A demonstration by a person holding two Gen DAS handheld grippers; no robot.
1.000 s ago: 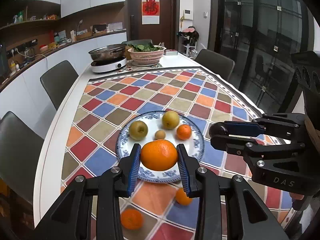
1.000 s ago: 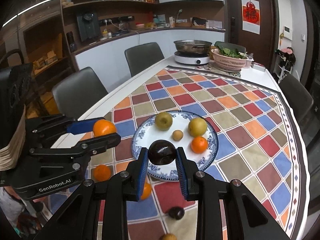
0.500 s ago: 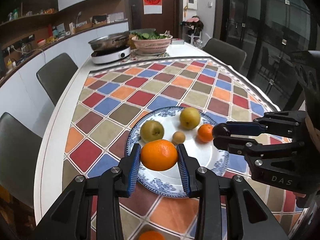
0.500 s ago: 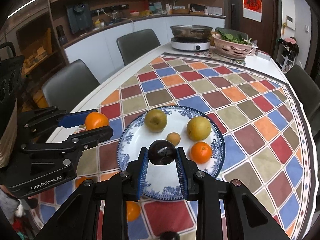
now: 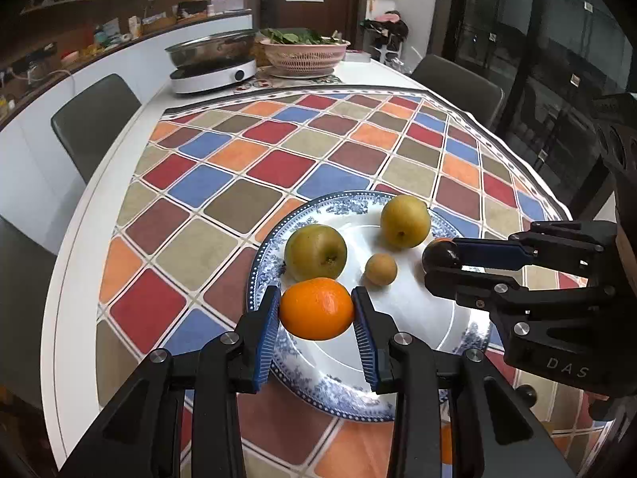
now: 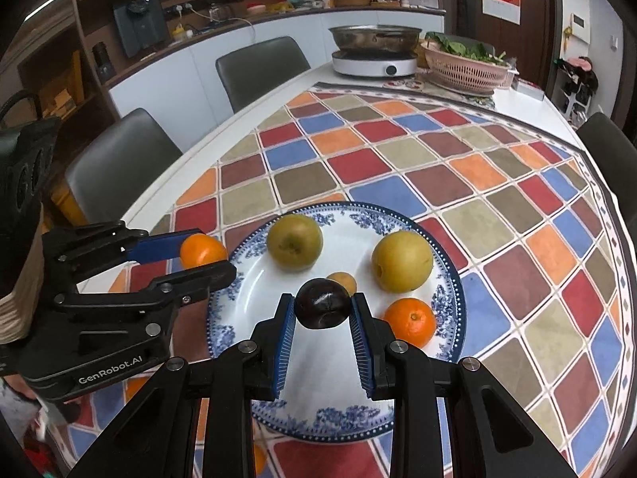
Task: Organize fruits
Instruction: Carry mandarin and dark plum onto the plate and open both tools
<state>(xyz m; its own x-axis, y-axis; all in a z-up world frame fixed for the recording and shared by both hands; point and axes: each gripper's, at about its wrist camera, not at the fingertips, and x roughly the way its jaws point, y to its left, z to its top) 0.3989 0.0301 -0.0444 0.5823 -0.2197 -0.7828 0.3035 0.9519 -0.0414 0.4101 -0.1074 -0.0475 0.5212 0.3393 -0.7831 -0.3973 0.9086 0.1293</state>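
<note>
My left gripper (image 5: 315, 310) is shut on an orange (image 5: 317, 308) and holds it over the near left rim of the blue-and-white plate (image 5: 342, 207). My right gripper (image 6: 321, 310) is shut on a dark plum (image 6: 322, 303) above the plate's (image 6: 382, 215) middle. The plate holds two green-yellow pears (image 6: 294, 242) (image 6: 402, 261), a small brown fruit (image 6: 343, 279) and a small orange (image 6: 410, 322). The right gripper with the plum (image 5: 440, 254) shows in the left wrist view, and the left gripper with the orange (image 6: 202, 250) shows in the right wrist view.
The plate sits on a checkered tablecloth (image 5: 278, 167). A pan on a cooker (image 6: 374, 49) and a pink basket of greens (image 6: 466, 65) stand at the table's far end. Chairs (image 6: 119, 167) line the sides. Loose fruit (image 6: 258, 458) lies near the front edge.
Both grippers have moved forward with their fruit, from short of the plate to over it. The loose fruits on the cloth have slipped below view.
</note>
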